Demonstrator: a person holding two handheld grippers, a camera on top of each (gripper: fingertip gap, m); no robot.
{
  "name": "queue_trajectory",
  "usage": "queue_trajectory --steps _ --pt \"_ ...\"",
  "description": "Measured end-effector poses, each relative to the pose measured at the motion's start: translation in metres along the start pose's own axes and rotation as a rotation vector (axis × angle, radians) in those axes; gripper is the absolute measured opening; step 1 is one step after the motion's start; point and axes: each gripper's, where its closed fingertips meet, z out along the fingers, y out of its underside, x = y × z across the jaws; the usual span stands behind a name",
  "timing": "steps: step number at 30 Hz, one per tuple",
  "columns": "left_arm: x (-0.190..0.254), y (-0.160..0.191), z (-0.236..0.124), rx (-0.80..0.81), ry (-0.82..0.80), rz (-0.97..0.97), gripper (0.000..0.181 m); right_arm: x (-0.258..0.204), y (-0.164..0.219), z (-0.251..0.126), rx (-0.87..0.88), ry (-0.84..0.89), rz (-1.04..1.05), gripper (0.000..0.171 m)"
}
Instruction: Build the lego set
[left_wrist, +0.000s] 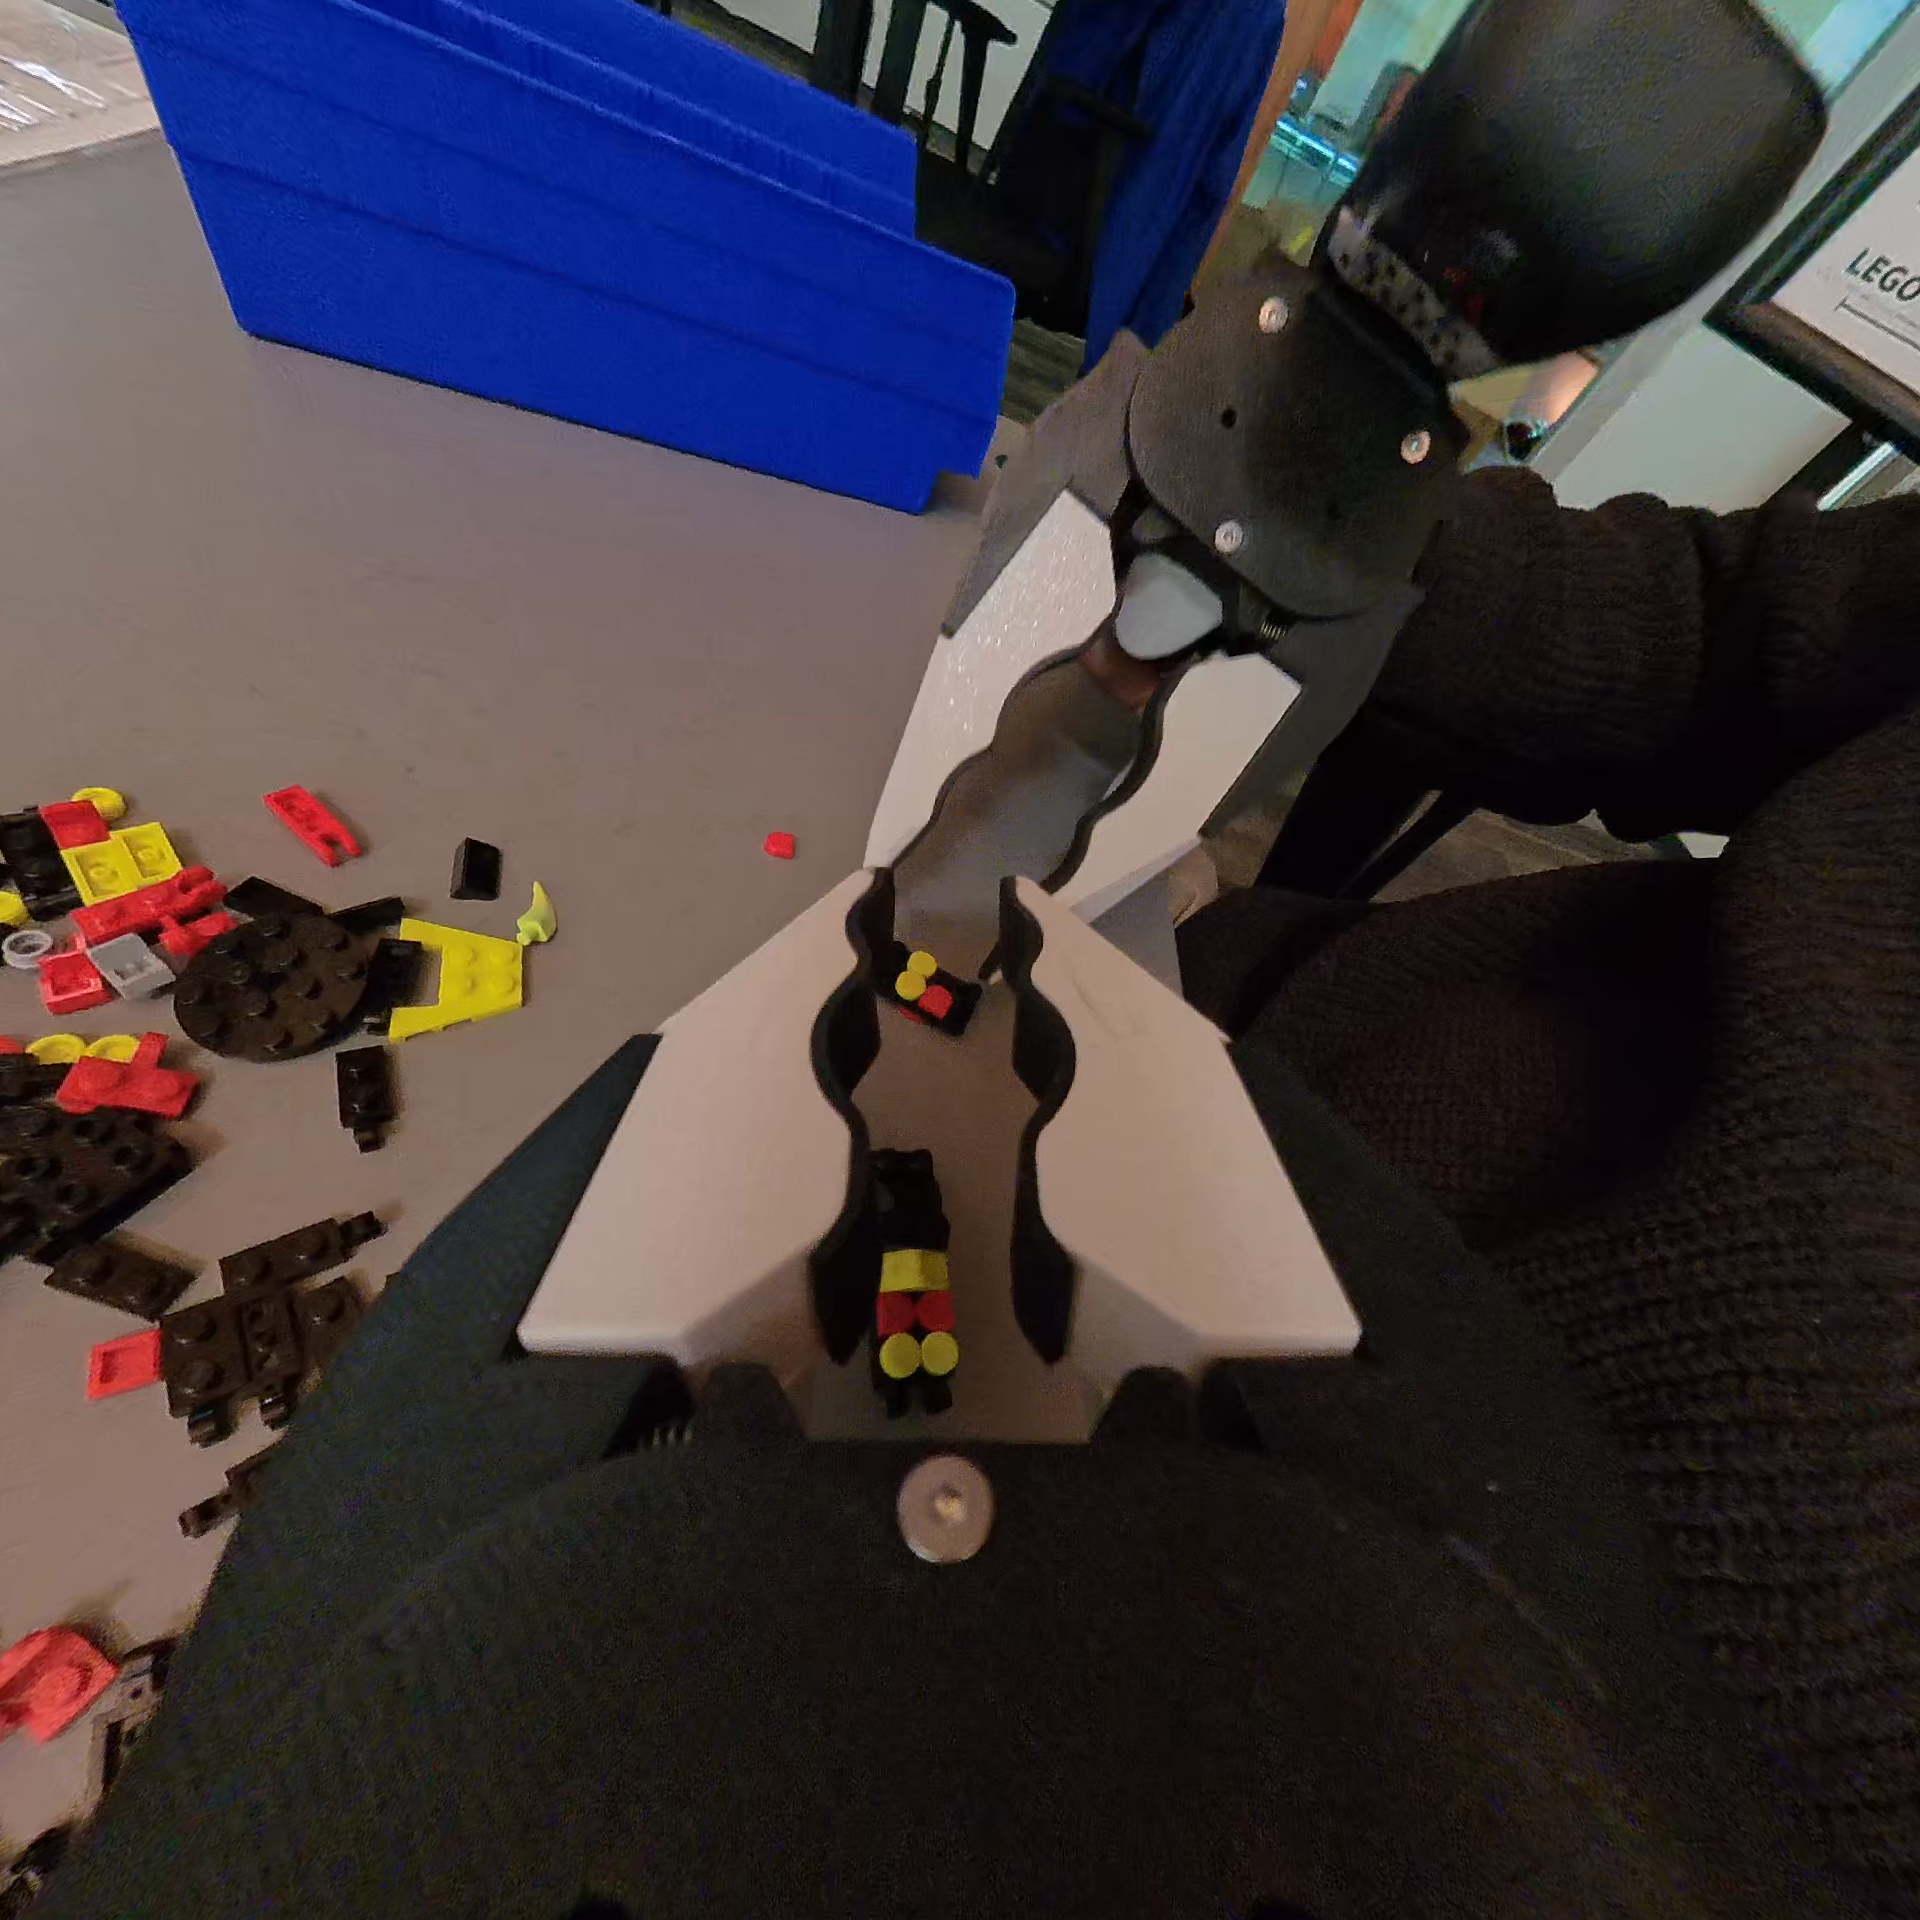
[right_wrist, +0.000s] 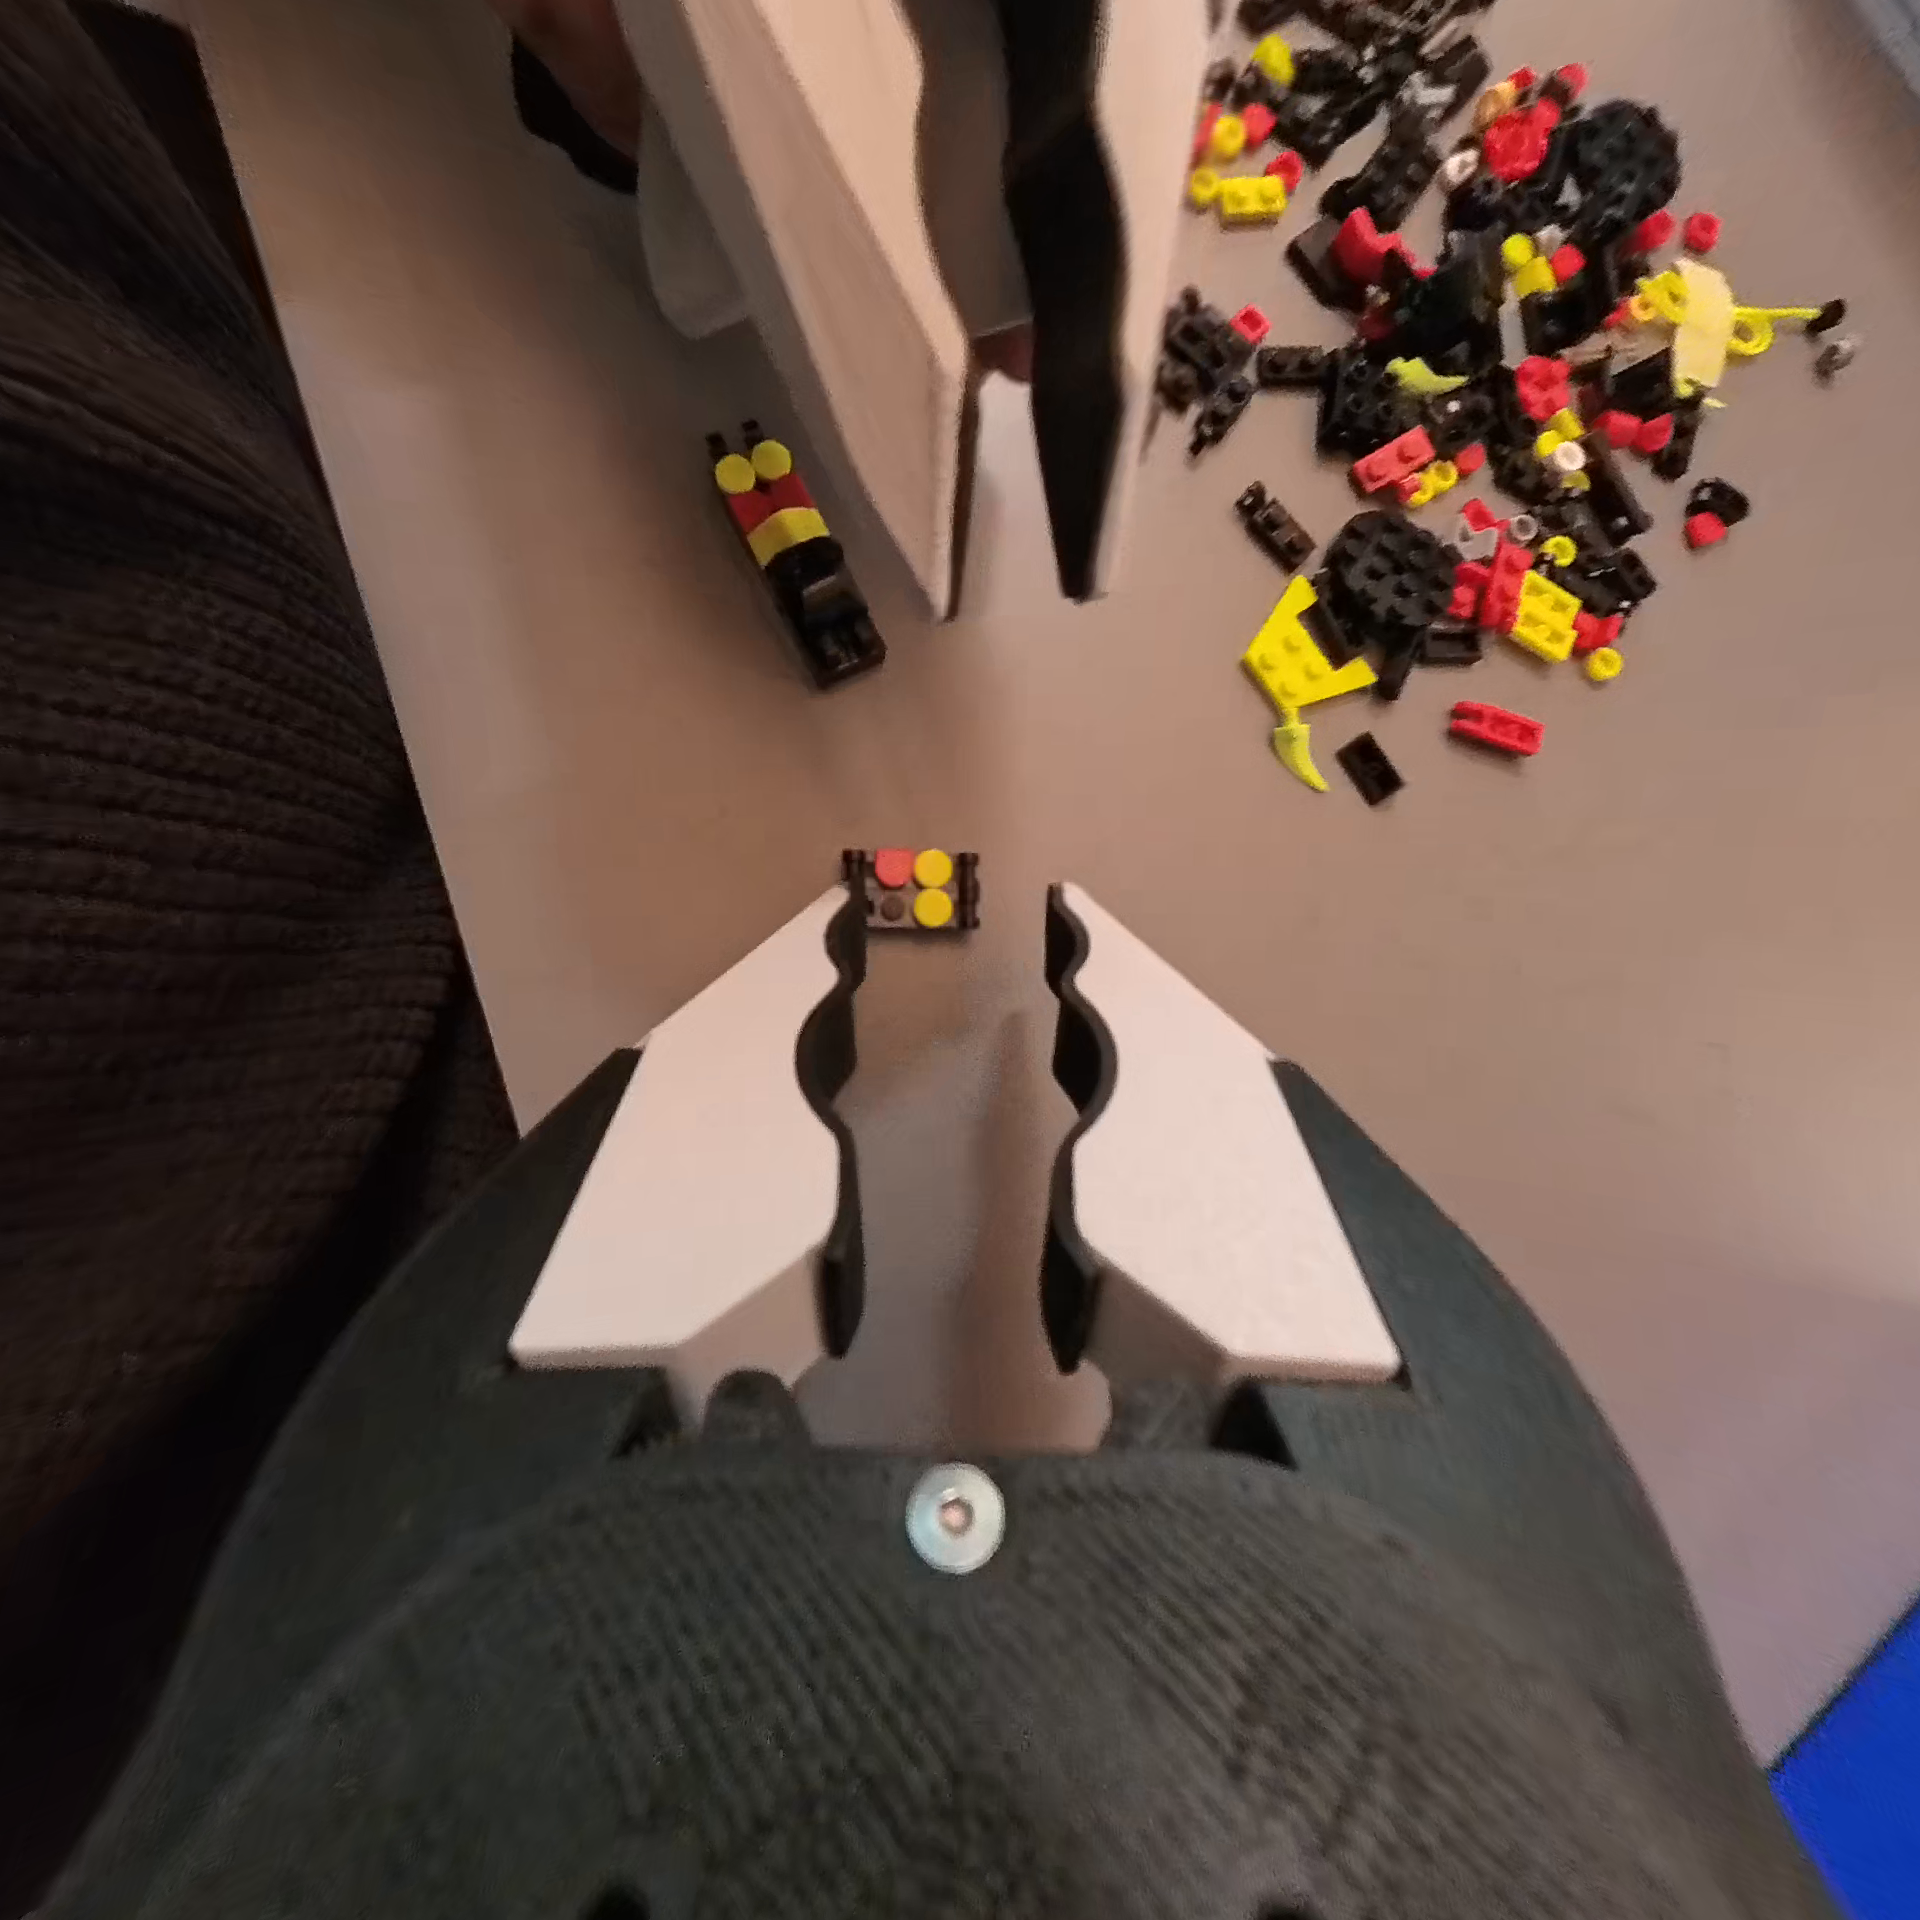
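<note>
A small black plate with red and yellow round studs (right_wrist: 914, 894) lies on the grey table (right_wrist: 1143, 1039), just off my right gripper's (right_wrist: 951, 904) left fingertip. That gripper is open and empty. The plate also shows in the left wrist view (left_wrist: 928, 992). A longer black build with yellow and red parts (left_wrist: 914, 1288) lies on the table under my left gripper (left_wrist: 940, 904), which is open and holds nothing. In the right wrist view this build (right_wrist: 795, 561) lies beside the left gripper (right_wrist: 1013, 603). The two grippers face each other, with the right gripper (left_wrist: 997, 821) tip to tip with the left.
A pile of loose black, red and yellow bricks (right_wrist: 1455, 364) lies to one side, also seen in the left wrist view (left_wrist: 208, 987). Stacked blue bins (left_wrist: 571, 260) stand at the back. A dark knitted sleeve (left_wrist: 1662, 1039) runs along the table's near edge. One gripper's finger ends stand about 6 centimeters off the other's.
</note>
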Motion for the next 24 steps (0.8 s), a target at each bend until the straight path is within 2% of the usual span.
queue_trajectory --steps 4,9,13,15,16,21,24 --pt "0.001 0.005 0.002 -0.029 -0.010 0.034 0.017 0.015 0.003 -0.012 0.019 0.050 0.035 0.033" --pt "0.002 0.012 0.005 -0.071 -0.038 0.093 0.018 0.047 0.023 -0.021 -0.021 0.141 0.142 0.020" --pt "0.007 0.017 0.009 -0.112 -0.044 0.133 0.024 0.047 0.033 -0.014 -0.009 0.049 0.257 0.022" --pt "0.008 0.019 0.010 -0.128 -0.051 0.165 0.026 0.043 0.032 -0.011 0.011 -0.014 0.232 0.019" --pt "0.008 0.021 0.010 -0.134 -0.058 0.179 0.026 0.047 0.034 -0.010 0.006 -0.006 0.206 0.012" --pt "0.006 0.026 0.013 -0.161 -0.085 0.215 0.026 0.050 0.031 -0.008 0.032 -0.074 0.331 0.013" --pt "0.005 0.025 0.012 -0.160 -0.090 0.215 0.026 0.052 0.028 -0.007 0.020 -0.026 0.343 0.005"
